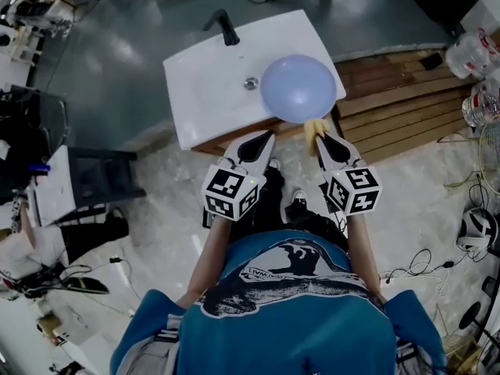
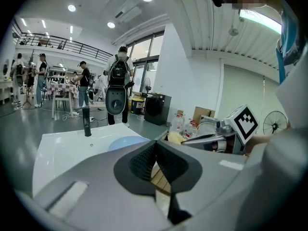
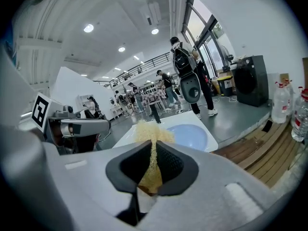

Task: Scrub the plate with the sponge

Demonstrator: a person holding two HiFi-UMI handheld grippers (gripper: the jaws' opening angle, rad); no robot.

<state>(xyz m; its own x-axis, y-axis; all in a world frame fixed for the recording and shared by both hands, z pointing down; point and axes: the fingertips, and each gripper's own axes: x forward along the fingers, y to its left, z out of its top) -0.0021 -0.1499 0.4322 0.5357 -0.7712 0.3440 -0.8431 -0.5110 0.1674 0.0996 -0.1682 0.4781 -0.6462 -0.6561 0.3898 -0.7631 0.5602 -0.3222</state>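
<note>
A pale blue plate [image 1: 298, 87] lies in the white sink [image 1: 207, 84], toward its right side; the same plate [image 3: 188, 134] shows in the right gripper view and faintly as the plate [image 2: 126, 142] in the left gripper view. My right gripper [image 1: 318, 133] is shut on a yellow sponge [image 1: 314, 127], held just off the plate's near edge. The sponge [image 3: 153, 143] sticks out beyond the pinched jaws. My left gripper [image 1: 266, 137] is shut with nothing in it, at the sink's near rim, left of the sponge.
A black faucet [image 1: 225, 26] stands at the sink's back. Wooden slats [image 1: 398, 108] lie right of the sink, with plastic bottles [image 1: 473, 53] beyond them. Cables and gear litter the floor at both sides. Several people stand in the hall behind the sink.
</note>
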